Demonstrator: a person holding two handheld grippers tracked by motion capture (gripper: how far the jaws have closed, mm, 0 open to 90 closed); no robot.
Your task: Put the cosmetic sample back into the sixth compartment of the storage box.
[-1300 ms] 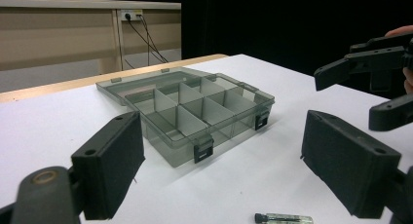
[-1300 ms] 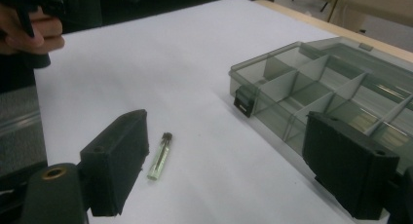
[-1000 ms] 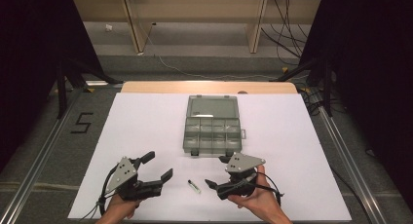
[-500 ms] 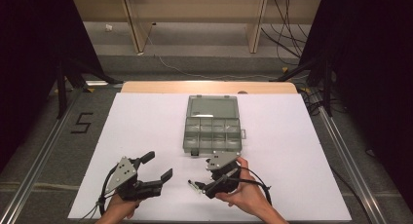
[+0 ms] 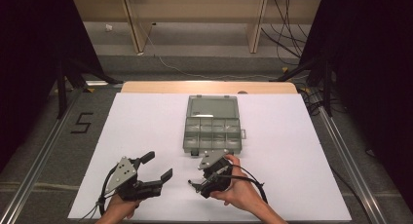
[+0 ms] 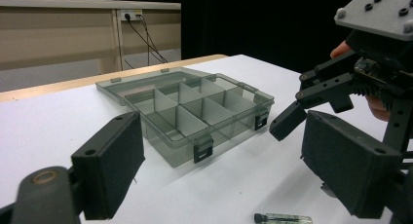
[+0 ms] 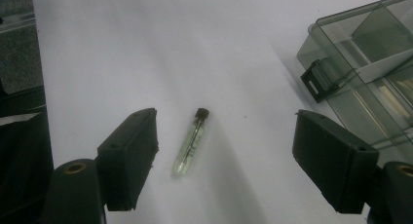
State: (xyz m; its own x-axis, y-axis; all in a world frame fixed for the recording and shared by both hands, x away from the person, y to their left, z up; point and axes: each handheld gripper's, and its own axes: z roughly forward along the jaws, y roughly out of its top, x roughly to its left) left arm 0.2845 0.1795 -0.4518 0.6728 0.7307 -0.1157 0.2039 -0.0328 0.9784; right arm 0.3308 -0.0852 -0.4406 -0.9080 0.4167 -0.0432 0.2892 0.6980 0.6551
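A small glass vial (image 7: pixel 191 142) with a black cap lies on the white table, and it also appears in the left gripper view as the vial (image 6: pixel 282 217). My right gripper (image 7: pixel 231 156) points down over it, open. Its jaws have just been closing a little, and the vial lies between them, nearer the left jaw and untouched. In the high view the right gripper (image 5: pixel 197 177) sits just in front of the open compartment box (image 5: pixel 213 129). My left gripper (image 5: pixel 158 164) rests open and empty to its left, aimed at the box (image 6: pixel 190 107).
The clear grey box (image 7: pixel 360 63) has several empty compartments, its lid laid back and two black latches on its near wall. The white tabletop (image 5: pixel 302 151) ends at metal rails on both sides. Cables lie on the floor beyond the table.
My right gripper has shifted left toward the vial and tipped down over it. Its jaws stand slightly narrower. The left gripper has stayed put.
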